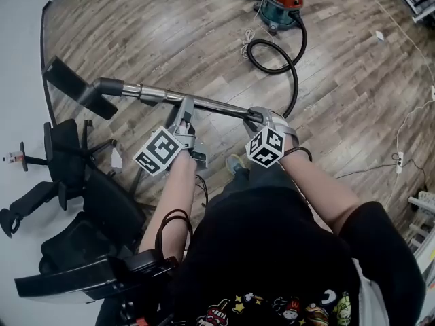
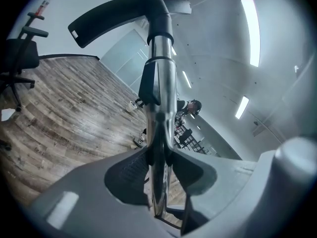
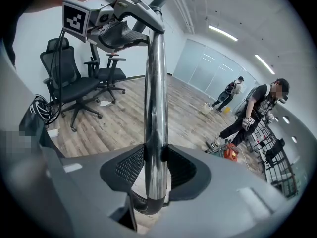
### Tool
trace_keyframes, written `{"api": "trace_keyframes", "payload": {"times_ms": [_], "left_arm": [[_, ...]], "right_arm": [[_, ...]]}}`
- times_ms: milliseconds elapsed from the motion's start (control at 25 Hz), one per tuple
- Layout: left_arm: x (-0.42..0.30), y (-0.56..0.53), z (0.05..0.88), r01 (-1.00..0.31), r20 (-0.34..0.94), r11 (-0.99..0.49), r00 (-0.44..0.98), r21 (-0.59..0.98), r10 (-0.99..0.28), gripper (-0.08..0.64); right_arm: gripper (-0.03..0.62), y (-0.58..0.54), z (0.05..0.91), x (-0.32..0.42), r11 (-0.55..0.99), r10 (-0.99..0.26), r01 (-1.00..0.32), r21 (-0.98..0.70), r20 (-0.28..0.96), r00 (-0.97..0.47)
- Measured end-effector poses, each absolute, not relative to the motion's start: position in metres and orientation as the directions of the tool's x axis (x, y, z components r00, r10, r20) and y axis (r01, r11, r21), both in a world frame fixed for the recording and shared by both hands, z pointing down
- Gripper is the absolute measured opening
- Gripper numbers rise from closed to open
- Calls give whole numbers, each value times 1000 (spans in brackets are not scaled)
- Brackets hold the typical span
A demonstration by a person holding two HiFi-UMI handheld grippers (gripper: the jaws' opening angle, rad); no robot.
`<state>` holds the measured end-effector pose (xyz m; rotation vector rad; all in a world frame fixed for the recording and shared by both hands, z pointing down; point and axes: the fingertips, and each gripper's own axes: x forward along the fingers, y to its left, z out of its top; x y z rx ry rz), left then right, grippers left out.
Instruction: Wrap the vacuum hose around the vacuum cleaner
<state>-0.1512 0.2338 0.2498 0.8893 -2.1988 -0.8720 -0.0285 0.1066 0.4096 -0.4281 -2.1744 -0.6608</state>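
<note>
One vacuum cleaner (image 1: 282, 4), red on top with a teal drum, stands on the wood floor (image 1: 170, 32) at the far side, well apart from the person. One black hose (image 1: 293, 66) curls over the floor from it to the right end of one chrome wand (image 1: 211, 104). The wand is held roughly level, with its black floor nozzle (image 1: 75, 87) out at the left.

Both tongs are on the wand. The left tongs (image 1: 185, 117) clamp it mid-length and the right tongs (image 1: 260, 119) clamp it by the curved hose end, pads pressed on the tube in each gripper view.

Only the right gripper view shows two people (image 3: 257, 113) far off and two office chairs (image 3: 69, 83) whole. The head view shows the chairs at its near left, overlapping and hard to count. The hose's join at the cleaner is too small to make out.
</note>
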Motion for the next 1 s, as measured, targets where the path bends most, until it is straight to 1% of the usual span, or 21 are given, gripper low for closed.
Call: {"api": "trace_keyframes", "payload": {"times_ms": [480, 1000], "left_arm": [[-193, 194, 263, -377, 303, 557, -553, 740, -776, 156], [-265, 126, 264, -393, 335, 583, -540, 712, -772, 155]], "right_arm": [[170, 79, 423, -60, 841, 73, 461, 283, 786, -614], [170, 26, 429, -125, 871, 104, 437, 227, 782, -614]]}}
